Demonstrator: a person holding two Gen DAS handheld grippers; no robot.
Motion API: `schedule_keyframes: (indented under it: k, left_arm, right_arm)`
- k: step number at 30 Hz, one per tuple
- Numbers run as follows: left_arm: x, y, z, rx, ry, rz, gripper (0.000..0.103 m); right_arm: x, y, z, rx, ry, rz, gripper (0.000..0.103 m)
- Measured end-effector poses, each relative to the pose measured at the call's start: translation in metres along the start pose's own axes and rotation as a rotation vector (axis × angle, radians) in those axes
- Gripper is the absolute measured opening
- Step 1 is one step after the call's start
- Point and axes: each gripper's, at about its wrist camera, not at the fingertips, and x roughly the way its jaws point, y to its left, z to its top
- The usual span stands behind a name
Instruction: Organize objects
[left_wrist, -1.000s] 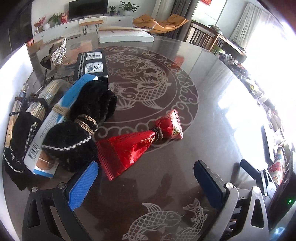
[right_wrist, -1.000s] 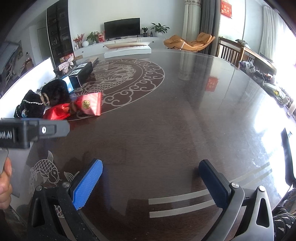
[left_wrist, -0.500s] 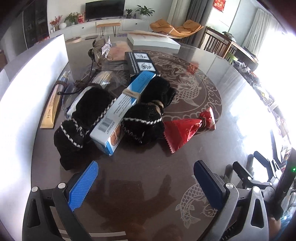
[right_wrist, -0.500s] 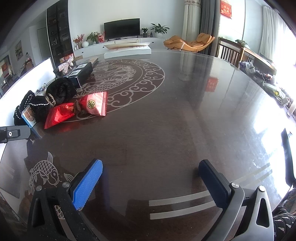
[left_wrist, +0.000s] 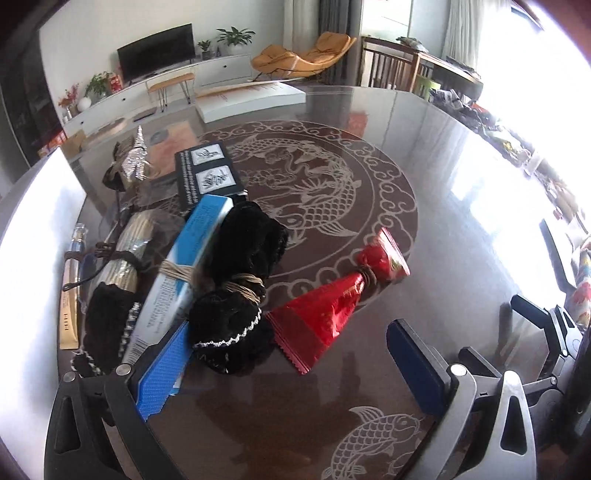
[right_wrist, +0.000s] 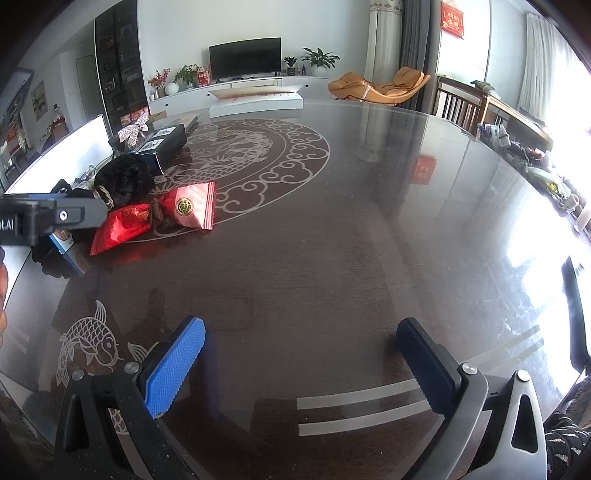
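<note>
The left gripper, wide open, faces the red packet, which lies diagonally just ahead; right gripper wide too.

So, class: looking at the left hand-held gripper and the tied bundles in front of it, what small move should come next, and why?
Probably ease the left hand-held gripper forward and a little right so the red foil packet sits between its fingers. Its jaws are open and empty, and the packet's wide end lies just ahead beside the black fuzzy bundle, apart from the row of other items.
</note>
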Motion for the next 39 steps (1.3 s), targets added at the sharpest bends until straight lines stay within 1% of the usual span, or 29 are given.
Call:
schedule_keyframes:
  k: [4,7,9,12,15,19,21,23,25,27,31,37,39]
  left_arm:
    - [0.002,-0.016,-0.003,0.028,0.013,-0.077,0.103]
    - [0.001,-0.020,-0.005,0.035,0.031,-0.135,0.103]
    - [-0.003,-0.019,-0.006,0.029,0.035,-0.151,0.103]
    - [-0.015,-0.003,-0.005,-0.009,0.025,-0.174,0.103]
    - [-0.030,0.020,-0.004,-0.060,0.000,-0.152,0.103]
    - [-0.037,0.061,0.004,-0.139,-0.016,-0.065,0.103]
    - [-0.040,0.078,0.005,-0.187,-0.018,-0.051,0.103]
    - [-0.039,0.090,0.005,-0.212,-0.015,-0.050,0.103]
    - [-0.035,0.093,0.005,-0.198,-0.004,-0.039,0.103]
    - [-0.027,0.090,0.005,-0.157,0.007,-0.019,0.103]
    - [-0.010,0.077,0.010,-0.074,0.034,0.023,0.103]
    - [0.005,0.051,0.022,0.077,0.032,0.063,0.103]
    - [0.011,0.047,0.026,0.093,0.042,0.067,0.103]
  right_arm:
    - [0.000,0.000,0.000,0.000,0.000,0.000,0.103]
    - [0.000,0.000,0.000,0.000,0.000,0.000,0.103]
    - [0.000,0.000,0.000,0.000,0.000,0.000,0.103]
    - [0.000,0.000,0.000,0.000,0.000,0.000,0.103]
    - [0.000,0.000,0.000,0.001,0.000,0.000,0.103]
    - [0.000,0.000,0.000,0.000,0.000,0.000,0.103]
    - [0.000,0.000,0.000,0.001,0.000,0.000,0.103]
    - [0.000,0.000,0.000,0.001,-0.001,0.000,0.103]
    - [0.000,0.000,0.000,0.000,-0.001,0.000,0.103]
    - [0.000,0.000,0.000,0.000,-0.002,0.000,0.103]
    - [0.000,0.000,0.000,0.000,-0.002,0.000,0.103]
    - [0.000,0.000,-0.001,0.000,-0.001,0.000,0.103]
    - [0.000,0.000,-0.001,0.000,-0.001,0.000,0.103]
